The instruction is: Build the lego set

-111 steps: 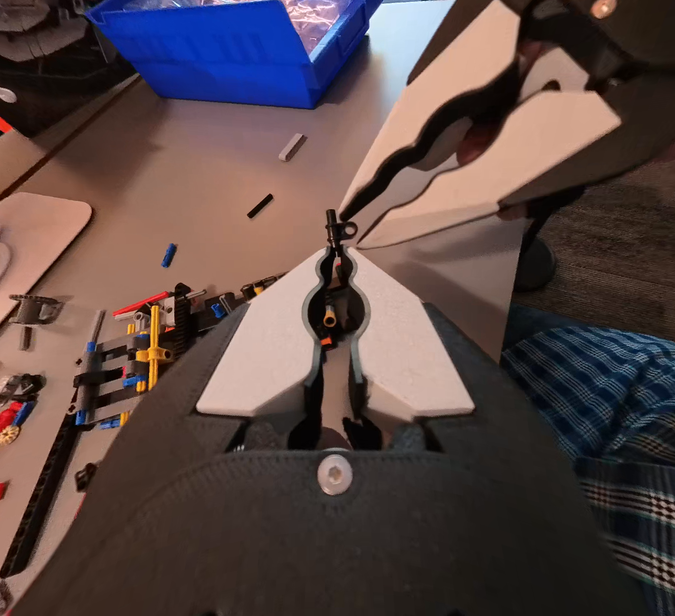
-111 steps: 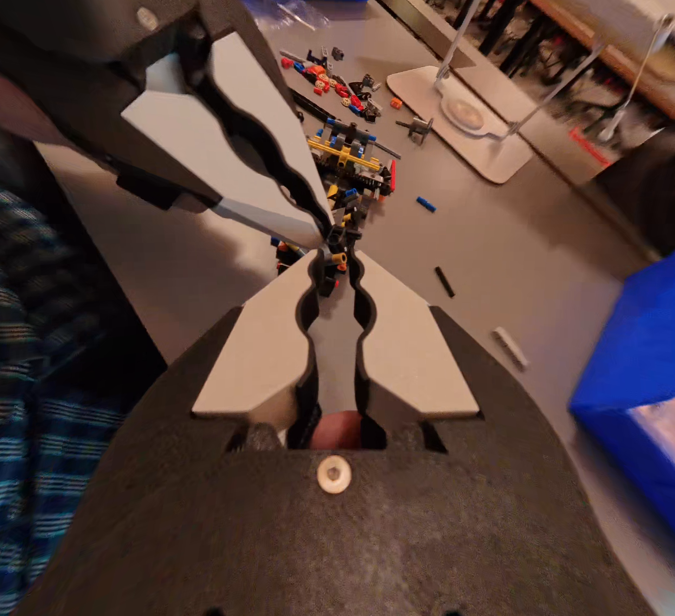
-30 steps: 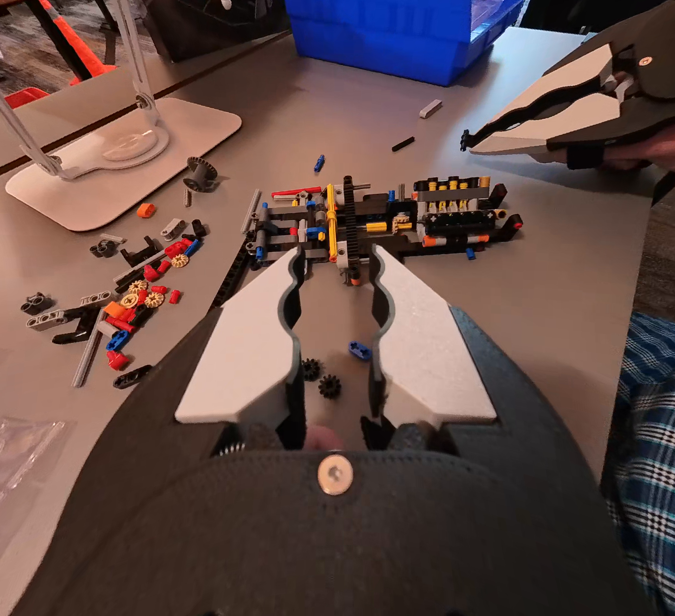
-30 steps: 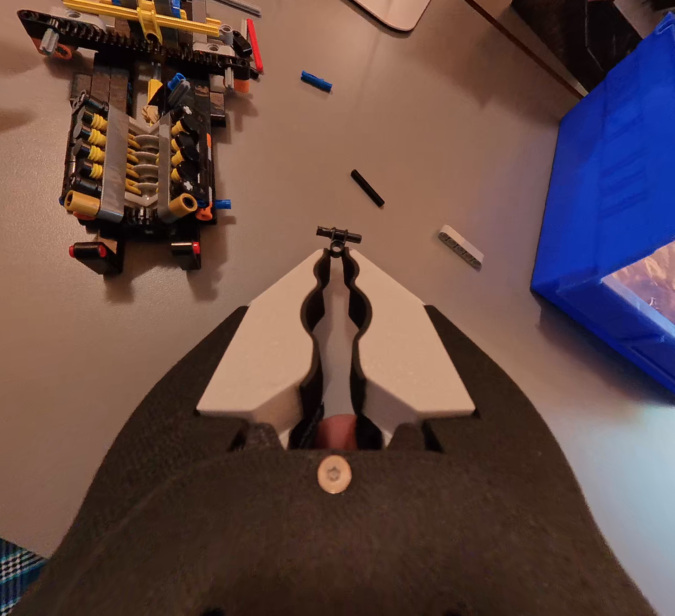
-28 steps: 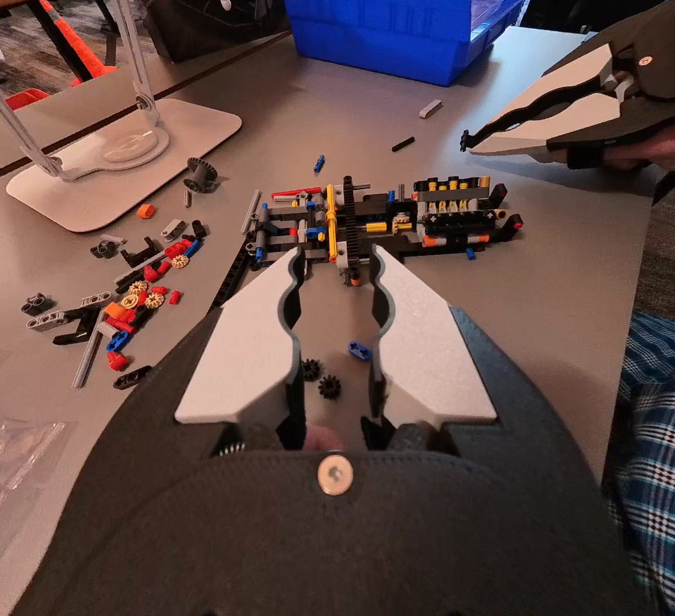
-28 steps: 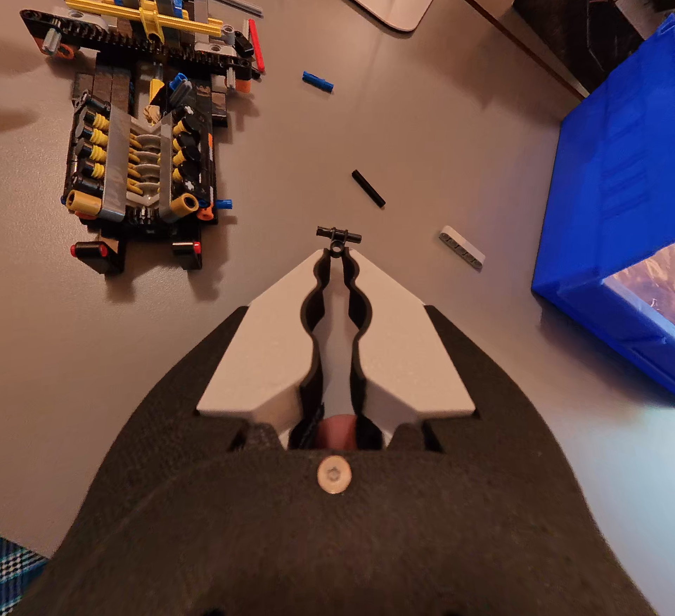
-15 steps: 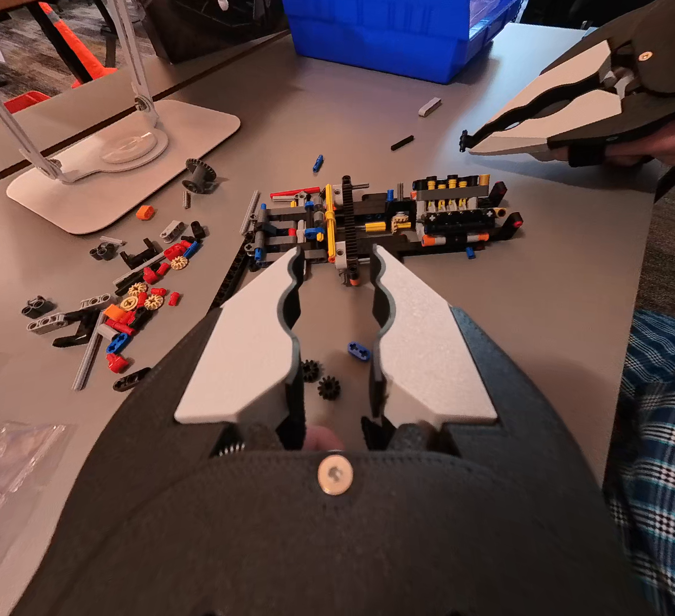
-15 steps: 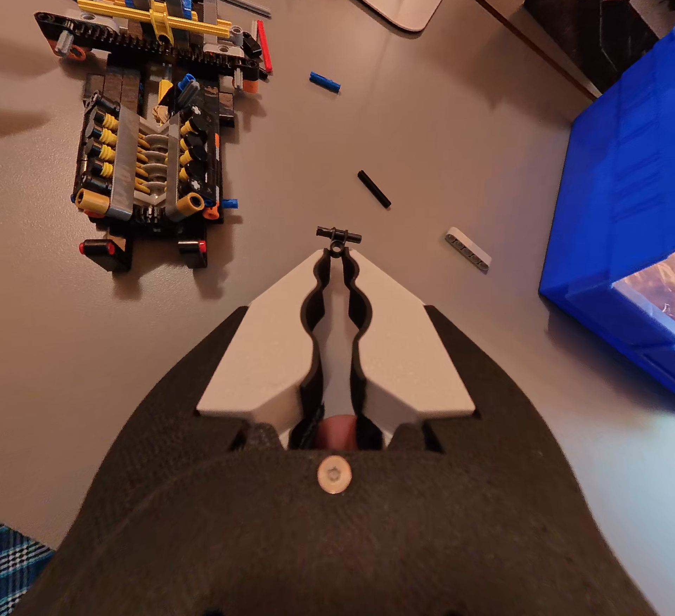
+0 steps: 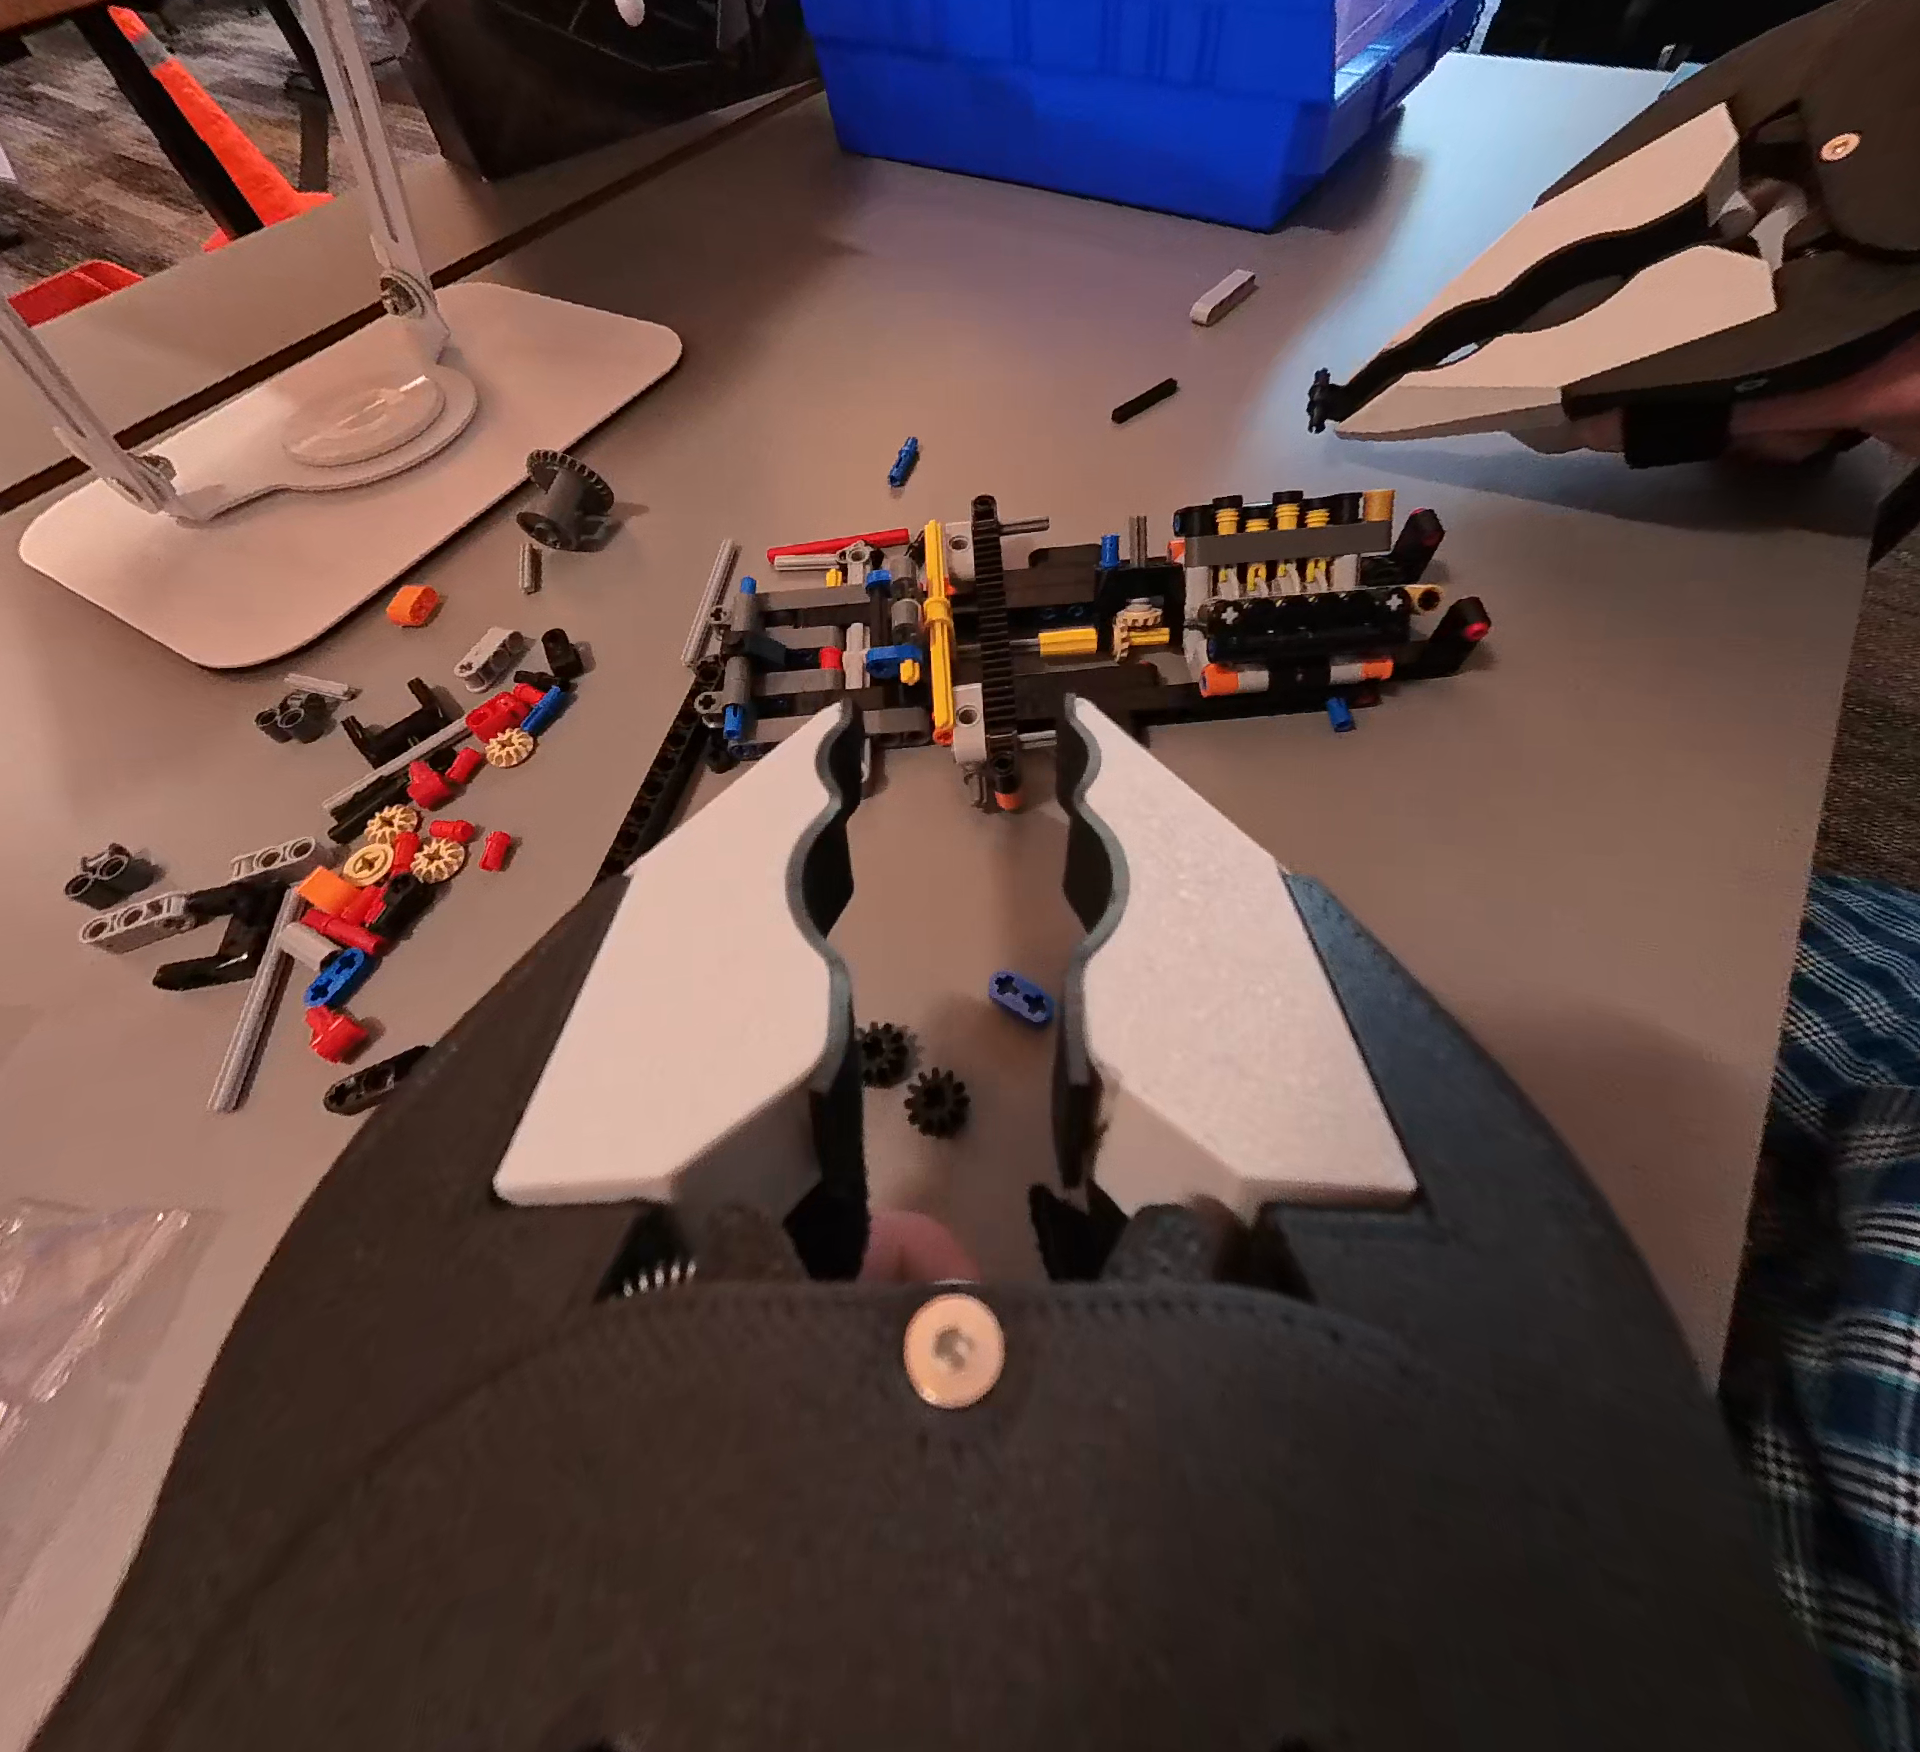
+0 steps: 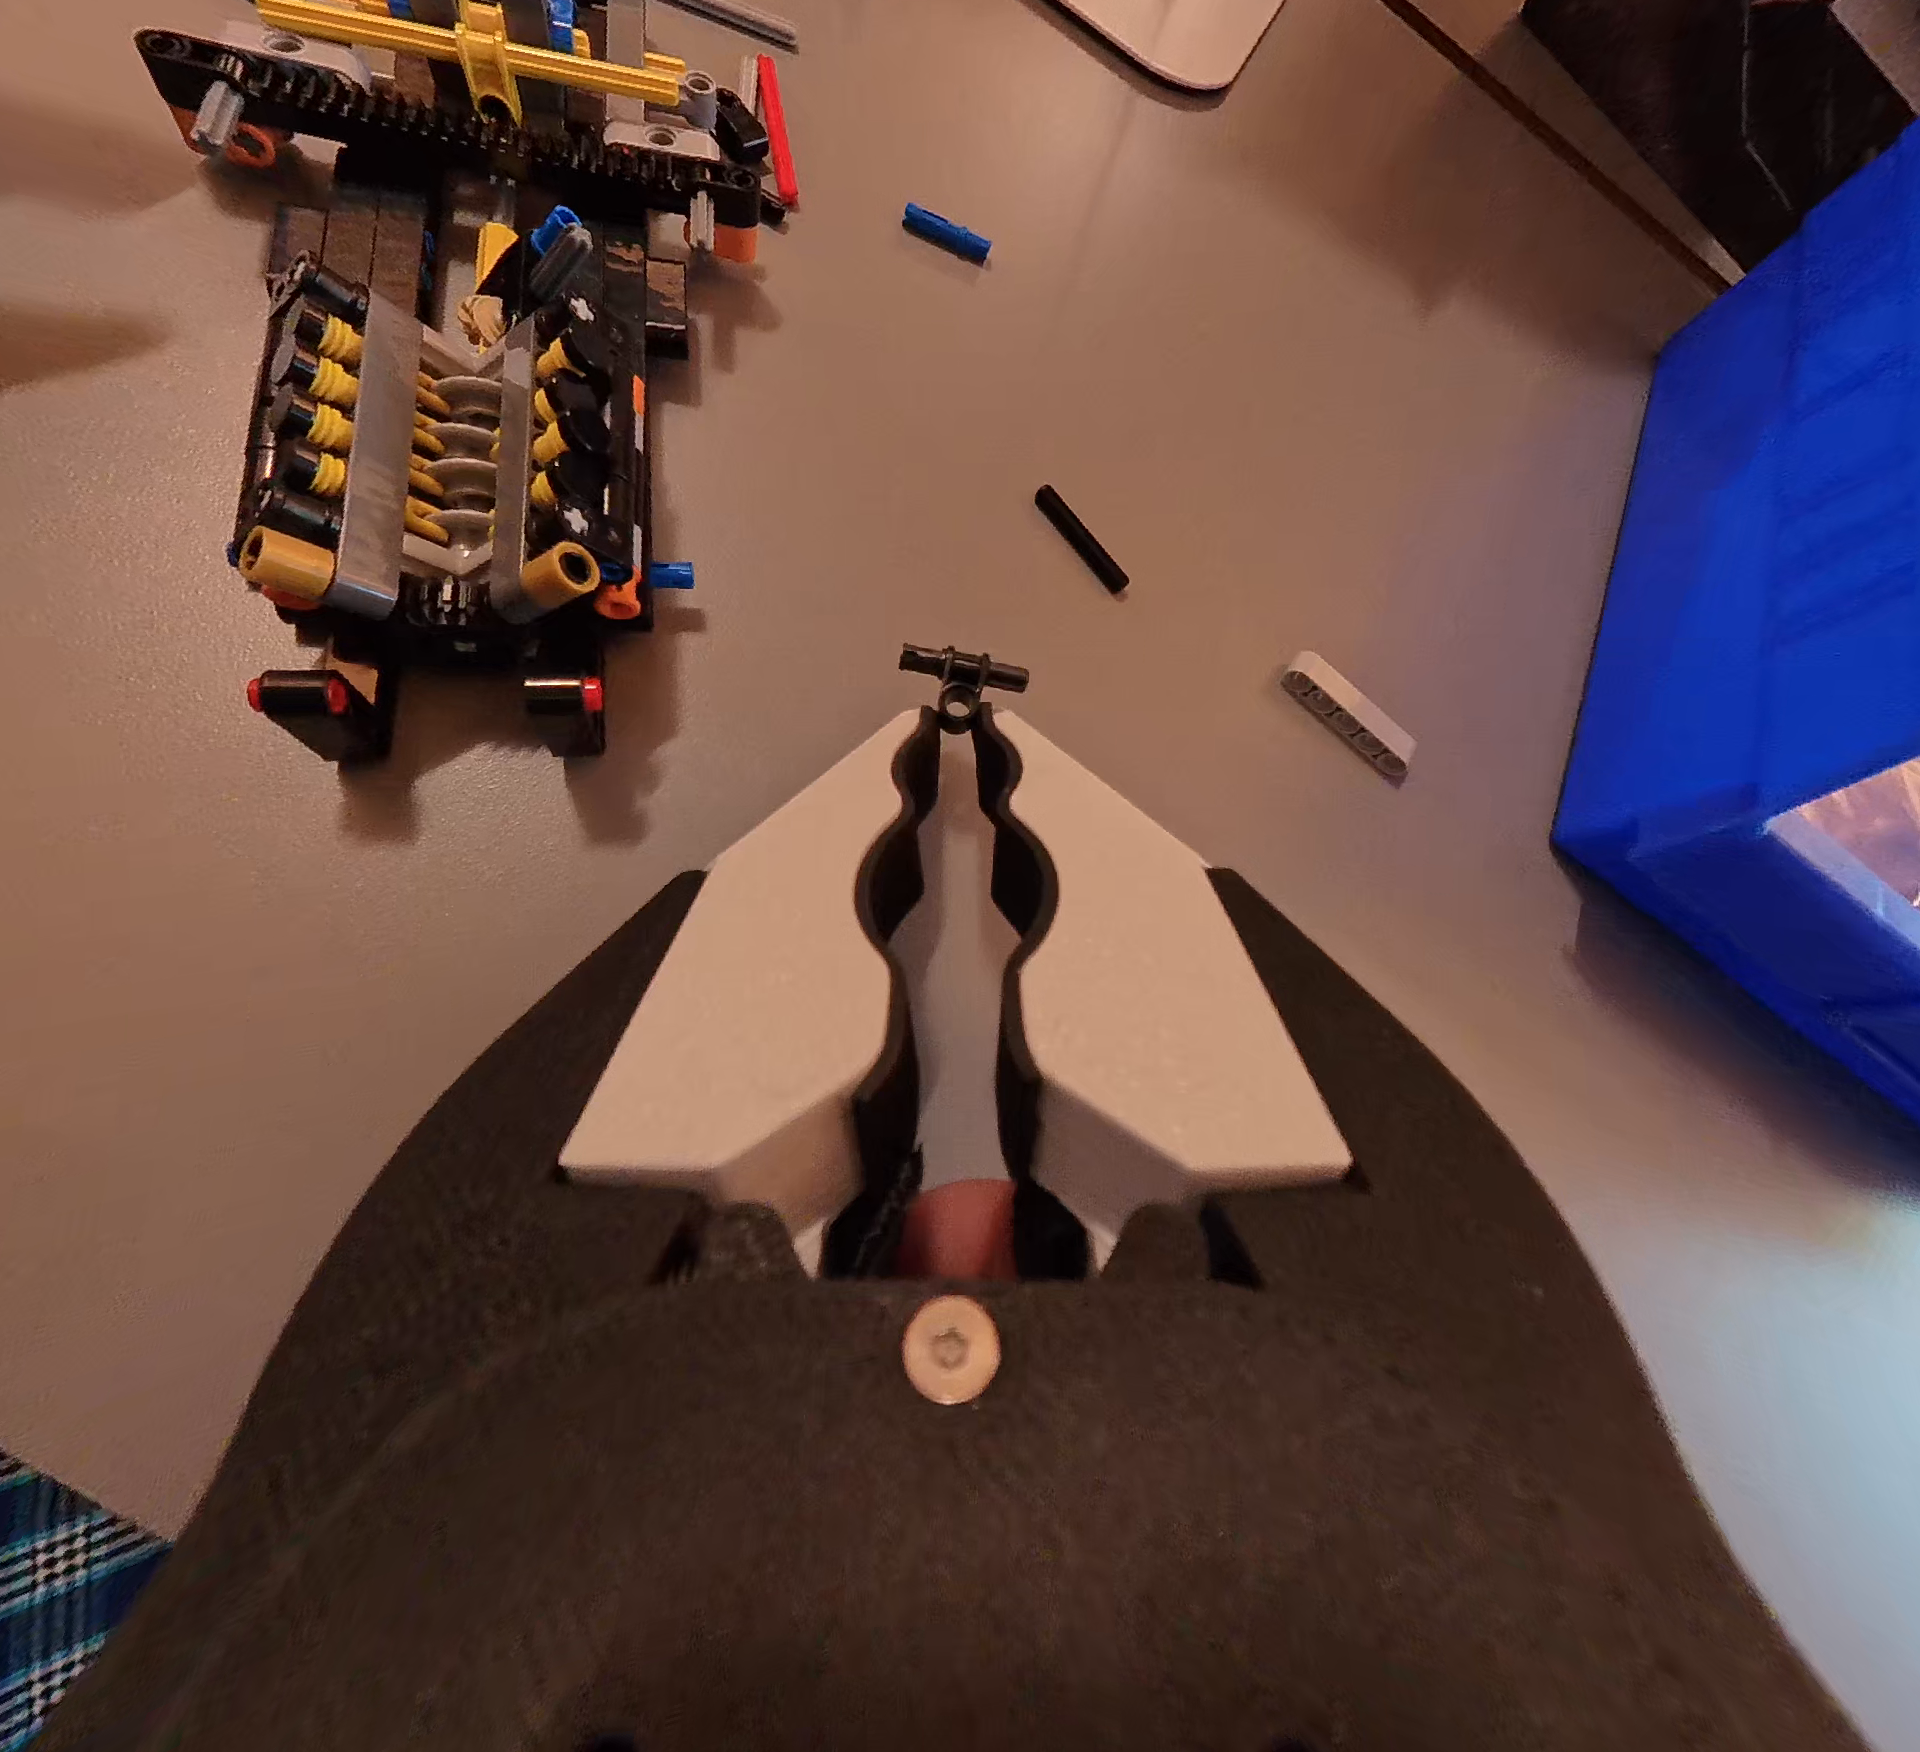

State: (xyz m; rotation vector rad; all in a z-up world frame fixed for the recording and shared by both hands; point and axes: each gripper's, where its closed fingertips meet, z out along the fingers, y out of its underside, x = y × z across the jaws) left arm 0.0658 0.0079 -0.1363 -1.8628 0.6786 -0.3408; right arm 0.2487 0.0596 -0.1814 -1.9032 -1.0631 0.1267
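Observation:
The half-built lego chassis [image 9: 1081, 632] lies on the grey table, black with yellow, grey and blue parts; it also shows in the right wrist view [image 10: 457, 372]. My left gripper [image 9: 956, 736] is open and empty, its fingertips just short of the chassis's near side. My right gripper [image 10: 958, 715] is shut on a small black connector piece [image 10: 961, 668] and holds it above the table, right of the chassis. That gripper also shows at the right of the left wrist view [image 9: 1340, 403].
Loose small parts [image 9: 395, 850] lie left of the chassis. Two black gears [image 9: 914, 1074] and a blue link [image 9: 1020, 996] lie between my left fingers. A blue bin [image 9: 1122, 9] stands at the back, a white stand base [image 9: 343, 466] at the left. A black axle [image 10: 1081, 539], a grey beam [image 10: 1348, 715]. My right fingertips sit around 20 cm from my left ones. The black axle [image 10: 1081, 539] lies some 6 cm from my right tips, 20 cm from my left tips. The left camera catches it too, in the left wrist view [image 9: 1150, 394].
Since 3.7 s ago both grippers have drawn apart; the left one let go and opened, the chassis now lies on the table. Over the last second both views shifted only slightly.

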